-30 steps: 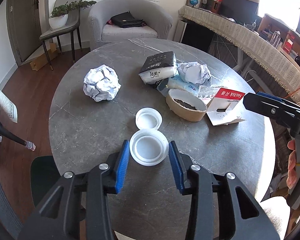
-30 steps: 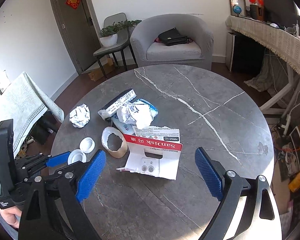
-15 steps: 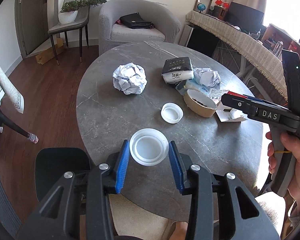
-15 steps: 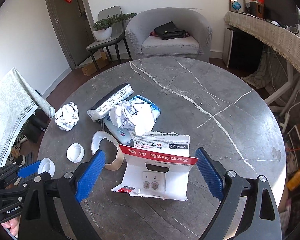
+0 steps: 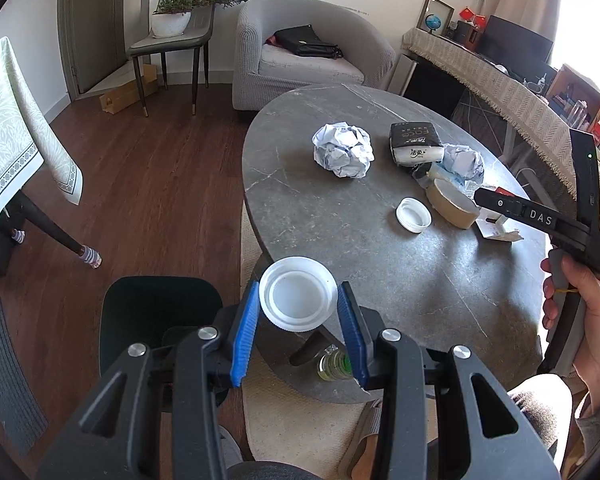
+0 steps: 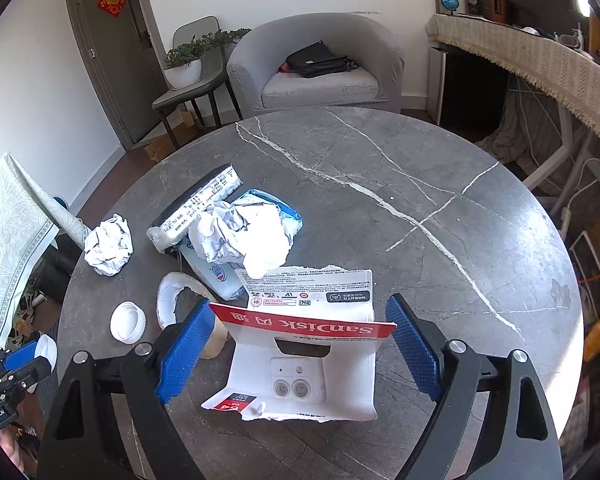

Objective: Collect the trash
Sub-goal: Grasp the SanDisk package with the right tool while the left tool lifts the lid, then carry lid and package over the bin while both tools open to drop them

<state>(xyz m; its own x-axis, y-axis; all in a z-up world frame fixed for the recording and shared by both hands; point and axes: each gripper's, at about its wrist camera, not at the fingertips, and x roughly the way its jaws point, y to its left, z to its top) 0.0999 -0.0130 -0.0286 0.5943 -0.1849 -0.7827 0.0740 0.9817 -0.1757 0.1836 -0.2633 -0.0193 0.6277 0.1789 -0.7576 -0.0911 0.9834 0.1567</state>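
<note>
My left gripper is shut on a white plastic lid, held in the air just off the near edge of the grey round table. My right gripper straddles a torn red-and-white SanDisk card package. Its jaws are closing, with the blue pads at the ends of the red flap. Left on the table are a second white lid, a brown ring, a crumpled paper ball, a tissue pack and more crumpled paper.
A dark round seat and a green bottle are on the floor below my left gripper. A grey armchair and a chair with a plant stand beyond the table. A cloth-covered table is at the left.
My left gripper carried the lid back from over the table to past its near edge. My right gripper sank down around the SanDisk package and its jaws narrowed.
</note>
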